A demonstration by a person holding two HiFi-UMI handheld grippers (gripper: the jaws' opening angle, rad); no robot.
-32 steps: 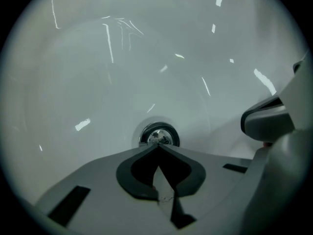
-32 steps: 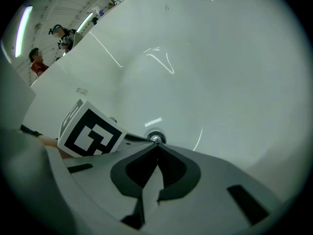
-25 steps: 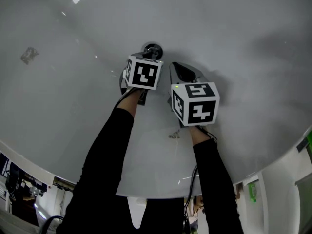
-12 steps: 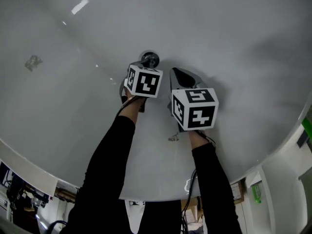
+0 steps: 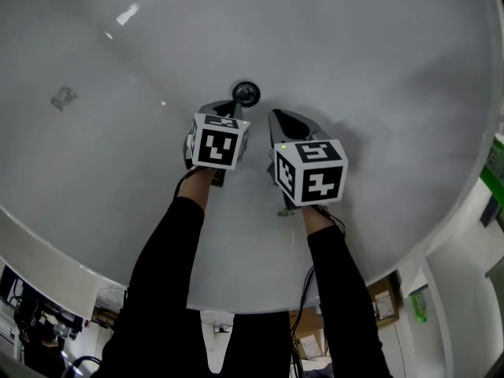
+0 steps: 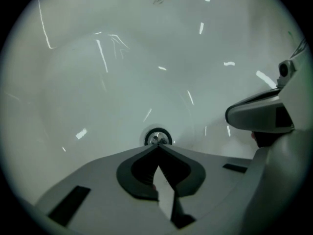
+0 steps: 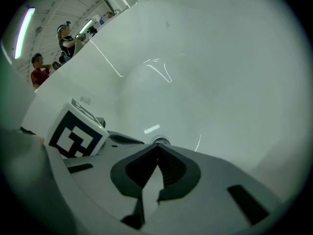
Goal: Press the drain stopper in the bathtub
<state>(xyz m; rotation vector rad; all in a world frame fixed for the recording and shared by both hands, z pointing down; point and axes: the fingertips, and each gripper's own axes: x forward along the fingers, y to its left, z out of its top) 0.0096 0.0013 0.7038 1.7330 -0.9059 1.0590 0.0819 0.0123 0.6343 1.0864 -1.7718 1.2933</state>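
Note:
The round chrome drain stopper (image 5: 246,94) sits in the floor of the white bathtub (image 5: 378,69). My left gripper (image 5: 229,107) is shut, its tips just short of the stopper on the near left side. In the left gripper view the stopper (image 6: 158,137) shows right beyond the closed tips of the left gripper (image 6: 157,146); I cannot tell if they touch. My right gripper (image 5: 277,117) is also shut and empty, to the right of the stopper. The right gripper view shows the stopper (image 7: 160,141) peeking over the right gripper (image 7: 157,145).
The tub's rim (image 5: 47,246) curves along the near side. A grey smudge (image 5: 63,97) marks the tub wall at far left, and a small speck (image 5: 284,210) lies near my right wrist. People (image 7: 40,71) stand beyond the tub.
My left gripper has drawn back toward me and a little left, uncovering the whole stopper. The right gripper has barely moved.

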